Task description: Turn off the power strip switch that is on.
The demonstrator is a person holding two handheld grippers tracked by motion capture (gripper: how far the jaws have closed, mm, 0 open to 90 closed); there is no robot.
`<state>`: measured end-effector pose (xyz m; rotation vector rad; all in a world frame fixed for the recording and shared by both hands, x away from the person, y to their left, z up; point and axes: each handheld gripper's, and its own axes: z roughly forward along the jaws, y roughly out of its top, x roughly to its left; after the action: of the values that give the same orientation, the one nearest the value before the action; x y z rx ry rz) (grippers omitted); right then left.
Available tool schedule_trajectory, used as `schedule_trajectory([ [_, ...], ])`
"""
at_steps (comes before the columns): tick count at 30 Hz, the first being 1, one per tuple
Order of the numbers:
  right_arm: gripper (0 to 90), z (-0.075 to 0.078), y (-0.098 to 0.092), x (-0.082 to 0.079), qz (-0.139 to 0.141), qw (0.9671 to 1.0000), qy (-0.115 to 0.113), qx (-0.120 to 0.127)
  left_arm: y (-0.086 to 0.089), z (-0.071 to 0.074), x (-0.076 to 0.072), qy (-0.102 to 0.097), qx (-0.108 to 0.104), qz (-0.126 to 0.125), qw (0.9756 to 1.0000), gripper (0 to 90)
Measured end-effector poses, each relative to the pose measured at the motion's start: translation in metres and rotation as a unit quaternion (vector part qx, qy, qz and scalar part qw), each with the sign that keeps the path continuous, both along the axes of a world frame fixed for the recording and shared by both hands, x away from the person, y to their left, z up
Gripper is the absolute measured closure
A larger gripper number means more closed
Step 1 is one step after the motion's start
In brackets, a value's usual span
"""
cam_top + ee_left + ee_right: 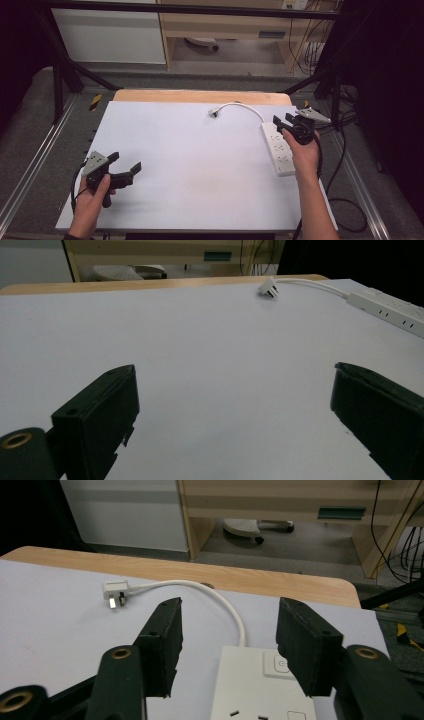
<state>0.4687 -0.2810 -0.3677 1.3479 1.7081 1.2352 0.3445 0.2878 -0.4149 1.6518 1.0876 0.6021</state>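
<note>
A white power strip (278, 148) lies along the right side of the white tabletop (185, 160). Its white cable (240, 106) curves left to a white plug (213, 112) lying on the table near the far edge. My right gripper (283, 120) hovers open over the strip's far end (260, 680), jaws on either side of the cable's exit, holding nothing. The plug (114, 593) lies ahead and to the left in the right gripper view. My left gripper (126, 165) is open and empty near the front left corner. The left gripper view has the plug (269, 288) and strip (390, 312) far off.
A bare wooden strip (200, 96) borders the table's far edge. Black frame bars (65, 70) stand at both sides, and black cables (345, 200) trail off the right edge. A wooden cabinet (225, 25) and a chair base (202, 44) stand on the floor beyond.
</note>
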Motion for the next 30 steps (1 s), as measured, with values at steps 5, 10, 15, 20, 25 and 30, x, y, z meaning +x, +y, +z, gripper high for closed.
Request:
schedule_trajectory([
  [5,53.3,0.0,-0.003,-0.001,-0.004,1.0,-0.007,-0.005,0.0,0.0,0.0,-0.002,0.0,0.0,1.0,5.3],
  [10,55.5,-0.001,-0.008,-0.002,-0.01,0.9999,-0.008,-0.001,0.0,0.0,0.0,-0.001,0.0,0.0,1.0,5.3],
  [15,60.5,-0.003,-0.014,-0.003,-0.015,0.9998,-0.01,-0.002,0.0,0.0,0.0,-0.001,0.0,0.0,1.0,5.3],
  [20,66.7,-0.006,-0.018,-0.003,-0.014,0.9999,-0.011,-0.001,-0.001,0.0,0.0,0.0,-0.001,-0.001,1.0,5.3],
  [25,69.9,-0.01,-0.022,-0.003,-0.016,0.9998,-0.01,0.003,0.0,0.0,0.0,0.0,0.0,0.0,1.0,5.3],
  [30,72.4,-0.013,-0.025,-0.004,-0.018,0.9998,-0.006,0.004,0.0,0.0,0.0,0.001,-0.001,0.0,1.0,5.3],
])
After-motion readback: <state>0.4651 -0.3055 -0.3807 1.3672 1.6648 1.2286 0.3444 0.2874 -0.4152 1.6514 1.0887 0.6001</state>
